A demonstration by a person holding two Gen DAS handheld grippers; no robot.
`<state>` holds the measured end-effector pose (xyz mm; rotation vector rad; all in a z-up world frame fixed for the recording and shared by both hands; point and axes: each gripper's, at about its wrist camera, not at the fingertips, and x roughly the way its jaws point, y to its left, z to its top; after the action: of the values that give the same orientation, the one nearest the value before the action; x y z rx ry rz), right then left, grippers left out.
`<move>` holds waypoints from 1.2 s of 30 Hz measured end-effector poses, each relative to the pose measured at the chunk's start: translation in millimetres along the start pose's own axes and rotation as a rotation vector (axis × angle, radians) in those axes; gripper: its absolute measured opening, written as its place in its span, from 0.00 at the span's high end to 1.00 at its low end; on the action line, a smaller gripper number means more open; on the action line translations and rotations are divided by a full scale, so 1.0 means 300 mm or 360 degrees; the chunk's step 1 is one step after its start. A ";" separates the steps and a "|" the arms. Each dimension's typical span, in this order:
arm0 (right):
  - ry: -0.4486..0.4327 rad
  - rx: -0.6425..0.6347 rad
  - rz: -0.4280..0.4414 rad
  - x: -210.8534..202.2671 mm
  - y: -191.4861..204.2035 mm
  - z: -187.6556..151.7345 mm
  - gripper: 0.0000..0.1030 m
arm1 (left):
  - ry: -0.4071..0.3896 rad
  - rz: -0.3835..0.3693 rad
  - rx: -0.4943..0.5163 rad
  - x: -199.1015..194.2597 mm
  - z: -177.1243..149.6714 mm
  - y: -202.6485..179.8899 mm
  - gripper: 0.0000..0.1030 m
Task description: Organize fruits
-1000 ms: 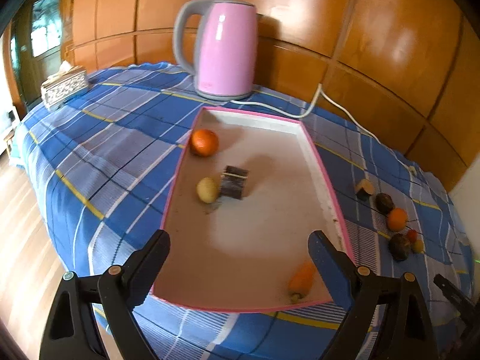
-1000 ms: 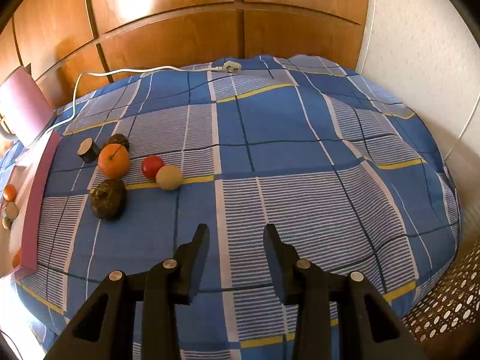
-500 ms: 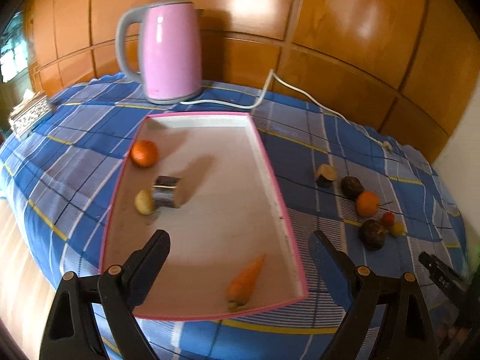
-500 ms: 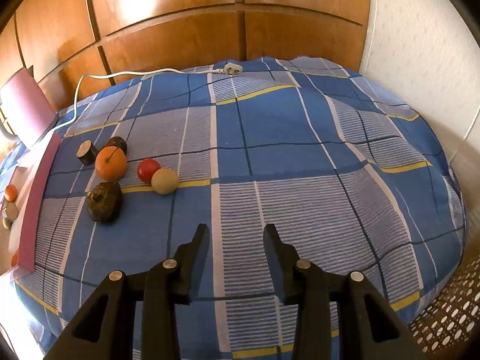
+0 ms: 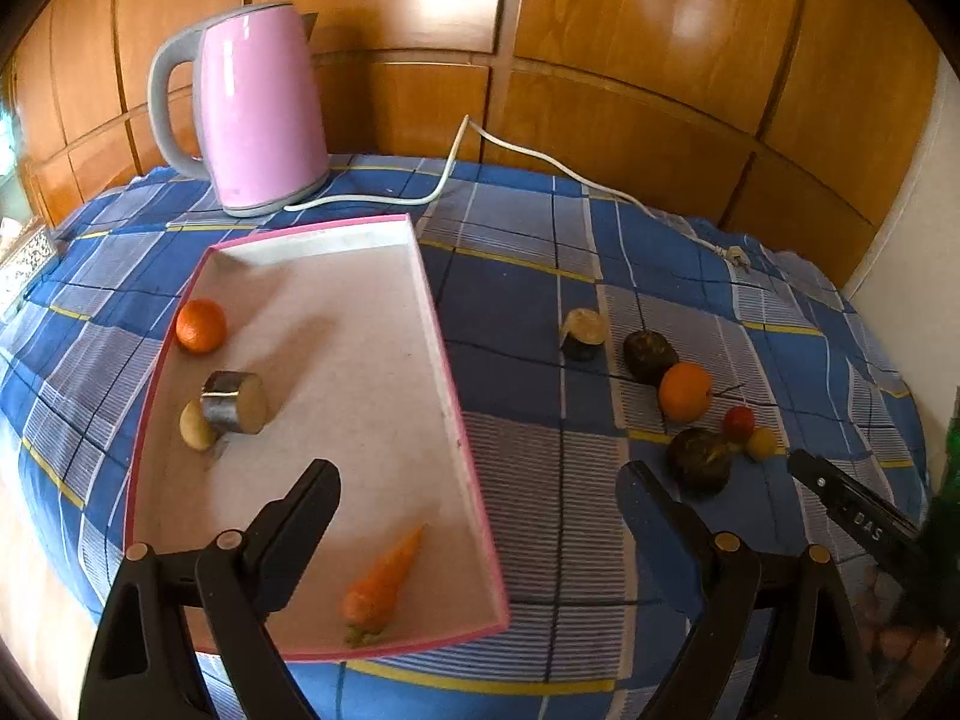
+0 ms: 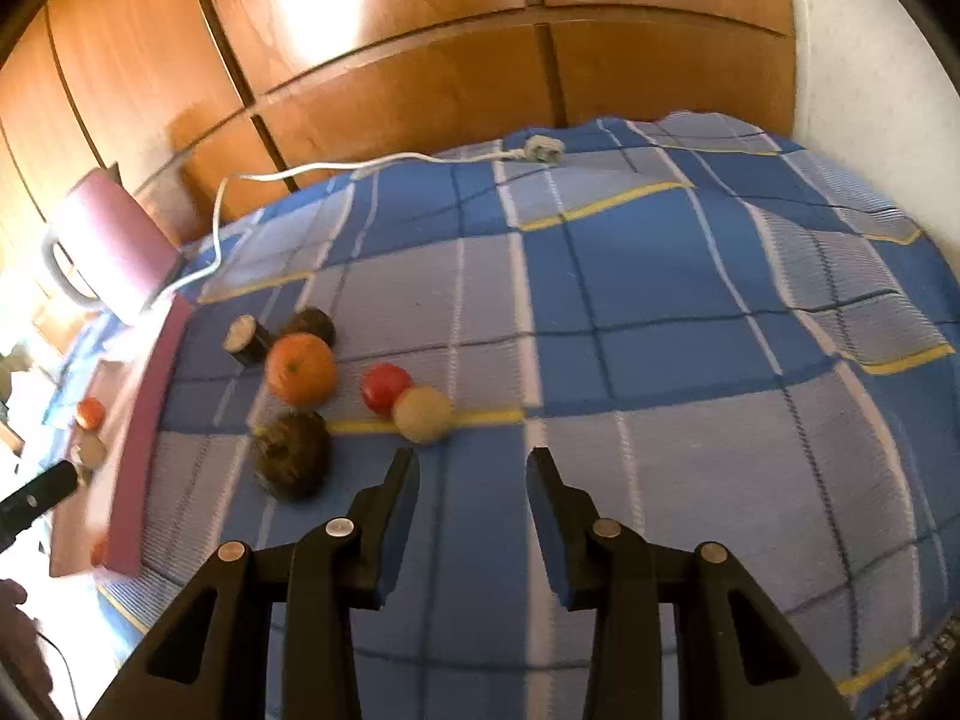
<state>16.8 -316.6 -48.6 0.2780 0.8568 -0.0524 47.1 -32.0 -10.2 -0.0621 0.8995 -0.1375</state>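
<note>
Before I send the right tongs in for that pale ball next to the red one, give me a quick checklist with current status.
1. Right tongs open and empty: ok.
2. Pale ball in view, just ahead of the left fingertip: ok.
3. Ball free to grip: not ok, it touches the red ball.
4. Dark fruit close on the left of the approach: not ok, may get bumped.
5. Tray has bare floor for a drop: ok.
6. Left tongs open, hovering over the tray edge, out of the path: ok.
</note>
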 end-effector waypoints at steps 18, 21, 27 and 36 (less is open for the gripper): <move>0.0043 -0.0108 0.0084 0.132 0.051 0.021 0.74 | 0.0057 0.0047 -0.0005 0.051 0.077 -0.106 0.10; 0.0025 -0.0082 0.0092 0.131 0.040 0.026 0.74 | 0.0110 0.0053 -0.0010 0.080 0.082 -0.113 0.17; 0.0024 -0.0104 0.0056 0.115 0.038 -0.004 0.74 | 0.0161 0.0010 -0.0059 0.149 0.126 -0.121 0.29; 0.0007 -0.0080 0.0042 0.108 0.023 0.000 0.74 | 0.0233 -0.0069 0.0057 0.324 0.265 -0.190 0.40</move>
<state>39.0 -307.7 -71.5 0.2426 0.8577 -0.0057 163.8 -102.9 -29.9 -0.0386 1.0420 -0.2007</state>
